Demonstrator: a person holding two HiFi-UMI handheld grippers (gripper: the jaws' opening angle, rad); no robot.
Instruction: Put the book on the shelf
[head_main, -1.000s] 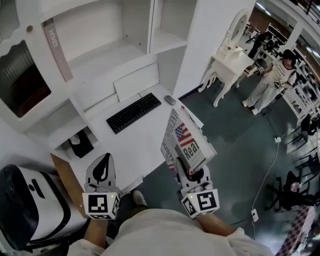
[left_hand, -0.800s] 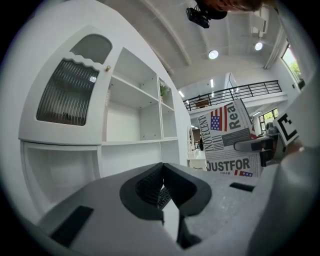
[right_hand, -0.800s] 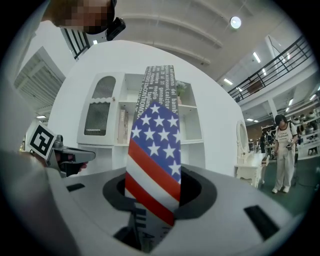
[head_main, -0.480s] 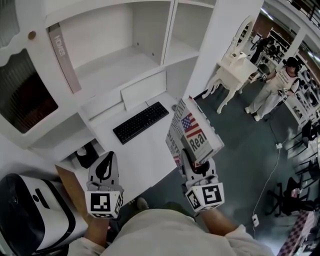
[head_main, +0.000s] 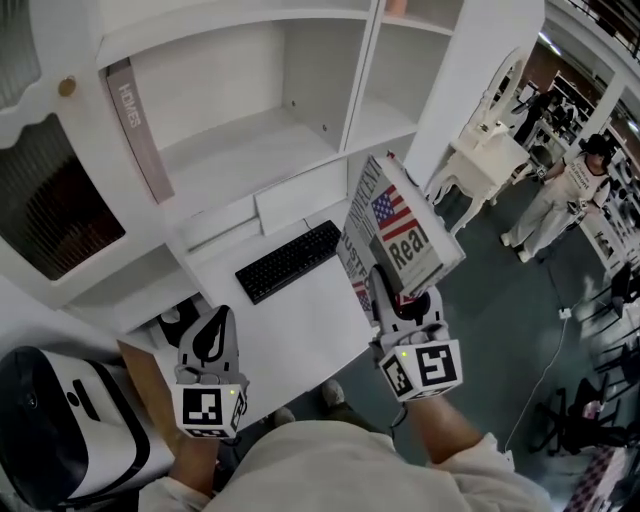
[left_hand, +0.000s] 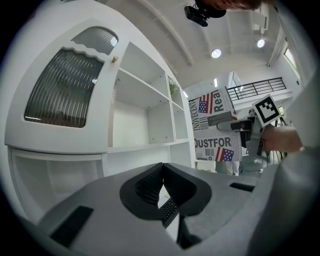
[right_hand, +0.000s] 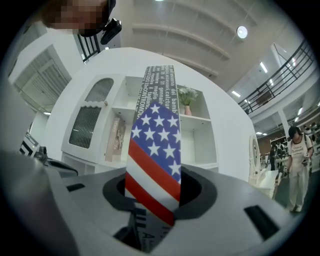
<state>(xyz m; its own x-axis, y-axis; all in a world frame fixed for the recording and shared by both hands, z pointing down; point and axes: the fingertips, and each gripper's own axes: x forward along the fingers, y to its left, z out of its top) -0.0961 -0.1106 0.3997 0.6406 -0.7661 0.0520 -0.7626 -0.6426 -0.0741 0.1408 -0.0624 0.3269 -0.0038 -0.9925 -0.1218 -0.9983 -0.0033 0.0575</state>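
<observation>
The book (head_main: 395, 235), with a stars-and-stripes cover and black print, stands upright in my right gripper (head_main: 400, 305), whose jaws are shut on its lower edge. In the right gripper view the book's flag spine (right_hand: 155, 145) rises between the jaws, in front of the white shelf unit (right_hand: 197, 145). The shelf's open compartments (head_main: 260, 150) lie ahead and left of the book, apart from it. My left gripper (head_main: 208, 345) hovers over the desk's near left corner with its pads together and nothing held; in its own view it (left_hand: 163, 172) faces the shelf (left_hand: 150, 145).
A pale pink book (head_main: 135, 125) leans at the left of the big compartment. A black keyboard (head_main: 290, 260) lies on the white desk (head_main: 310, 320). A ribbed-glass cabinet door (head_main: 50, 200) is at left. A white chair (head_main: 490, 150) and a person (head_main: 575, 195) stand at right.
Both grippers have moved closer to the shelf. The right one has risen with the book, which now overlaps the desk's right end and the shelf's lower edge.
</observation>
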